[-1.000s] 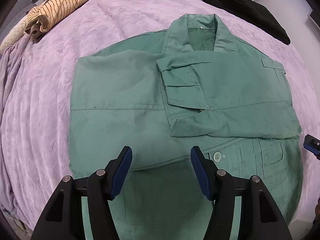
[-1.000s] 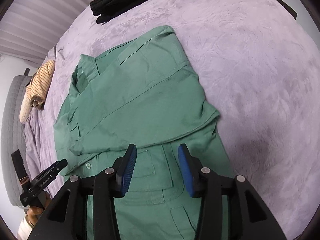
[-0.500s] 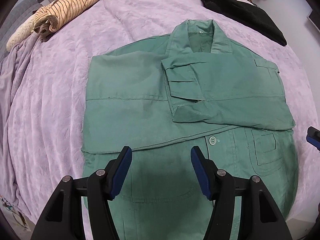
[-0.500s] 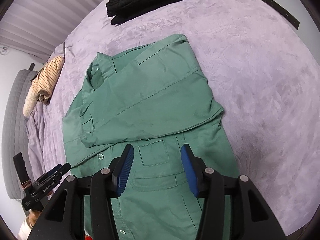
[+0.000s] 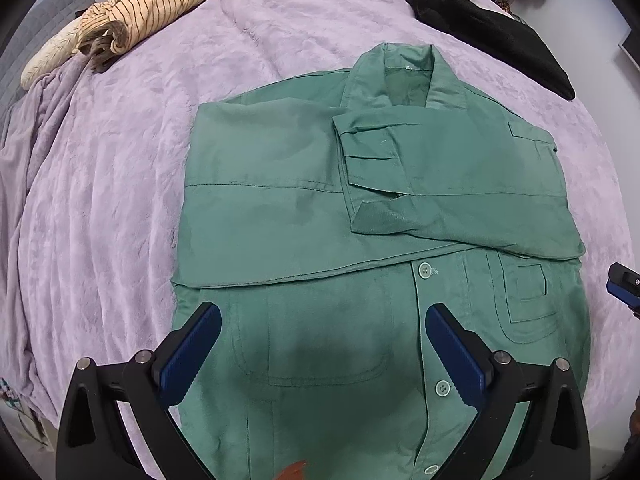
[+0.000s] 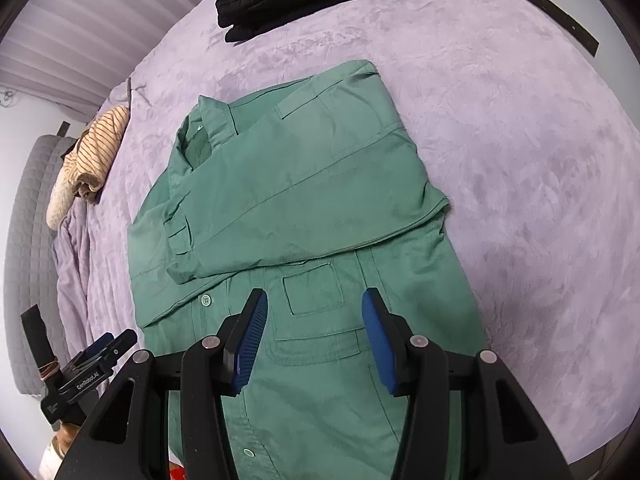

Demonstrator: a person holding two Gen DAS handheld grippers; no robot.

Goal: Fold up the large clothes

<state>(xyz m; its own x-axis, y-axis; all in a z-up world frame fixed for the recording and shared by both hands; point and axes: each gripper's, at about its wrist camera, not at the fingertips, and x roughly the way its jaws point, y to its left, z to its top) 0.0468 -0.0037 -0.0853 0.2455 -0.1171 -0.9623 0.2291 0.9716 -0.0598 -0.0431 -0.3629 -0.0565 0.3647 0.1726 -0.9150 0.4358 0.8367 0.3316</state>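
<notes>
A green jacket (image 5: 280, 200) lies flat on the lilac bed cover (image 5: 120, 160), collar at the far end, both sleeves folded across the chest. Its buttoned lower front reaches toward me. My left gripper (image 5: 322, 316) hovers above the lower left front; its jaws are opening wide and grip nothing. In the right wrist view the jacket (image 6: 304, 184) runs diagonally. My right gripper (image 6: 314, 300) hangs open over the chest pocket, holding nothing. The left gripper (image 6: 92, 364) also shows at the lower left there.
A striped beige garment (image 5: 140, 12) lies folded at the far left of the bed, and a black garment (image 5: 492, 44) lies at the far right. A grey quilted headboard (image 6: 28, 240) borders the left side. The bed's near edge is below the jacket's hem.
The left gripper's jaws have spread much wider. Both grippers have lifted and drawn back, so more of the jacket's lower front shows. The jacket has not moved.
</notes>
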